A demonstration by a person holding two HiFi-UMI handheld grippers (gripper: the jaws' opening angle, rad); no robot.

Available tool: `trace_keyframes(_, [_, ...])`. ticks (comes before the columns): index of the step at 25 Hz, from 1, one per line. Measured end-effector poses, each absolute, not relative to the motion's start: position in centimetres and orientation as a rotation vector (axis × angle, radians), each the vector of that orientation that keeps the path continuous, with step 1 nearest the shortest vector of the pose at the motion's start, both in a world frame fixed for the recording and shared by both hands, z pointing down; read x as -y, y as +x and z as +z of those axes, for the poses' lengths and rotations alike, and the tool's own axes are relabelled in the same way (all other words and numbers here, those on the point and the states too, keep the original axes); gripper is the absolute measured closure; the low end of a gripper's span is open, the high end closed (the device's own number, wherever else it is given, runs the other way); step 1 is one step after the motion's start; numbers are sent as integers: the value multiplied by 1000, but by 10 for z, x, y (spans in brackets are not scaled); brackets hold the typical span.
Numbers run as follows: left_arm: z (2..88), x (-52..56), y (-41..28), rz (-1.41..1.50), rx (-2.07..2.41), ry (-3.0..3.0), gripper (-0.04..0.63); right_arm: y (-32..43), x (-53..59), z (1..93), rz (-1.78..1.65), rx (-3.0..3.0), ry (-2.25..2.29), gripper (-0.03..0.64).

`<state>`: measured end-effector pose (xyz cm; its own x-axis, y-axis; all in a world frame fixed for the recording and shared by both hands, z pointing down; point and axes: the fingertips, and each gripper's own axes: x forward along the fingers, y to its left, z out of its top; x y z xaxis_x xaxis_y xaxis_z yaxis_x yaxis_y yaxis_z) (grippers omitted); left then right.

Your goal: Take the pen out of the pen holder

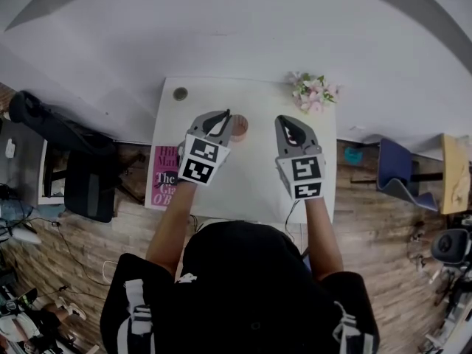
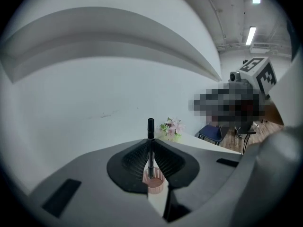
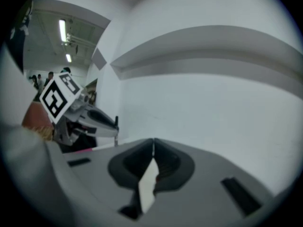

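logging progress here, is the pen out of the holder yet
Done: the left gripper is shut on the pen. In hand: the pen stands upright over the holder, its lower end at the mouth; whether it is clear I cannot tell. Left: carrying it fully away. The right gripper is shut and empty.

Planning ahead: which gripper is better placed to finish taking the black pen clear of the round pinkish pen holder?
Left. The left gripper is clamped on the slim black pen, above the round pinkish pen holder; the right gripper is shut, empty and off to the side.
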<state>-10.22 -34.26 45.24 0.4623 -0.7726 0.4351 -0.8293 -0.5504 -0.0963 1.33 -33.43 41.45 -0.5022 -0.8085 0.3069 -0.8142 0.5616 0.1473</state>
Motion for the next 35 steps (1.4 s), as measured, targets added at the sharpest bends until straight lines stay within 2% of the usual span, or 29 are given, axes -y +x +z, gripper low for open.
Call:
trace_keyframes(19, [348, 314, -124, 324, 1707, 2646, 540, 24, 329, 325, -157, 2566, 1436, 583])
trace_keyframes(35, [324, 308, -118, 267, 1760, 2698, 540, 25, 321, 307, -196, 2627, 1464, 583])
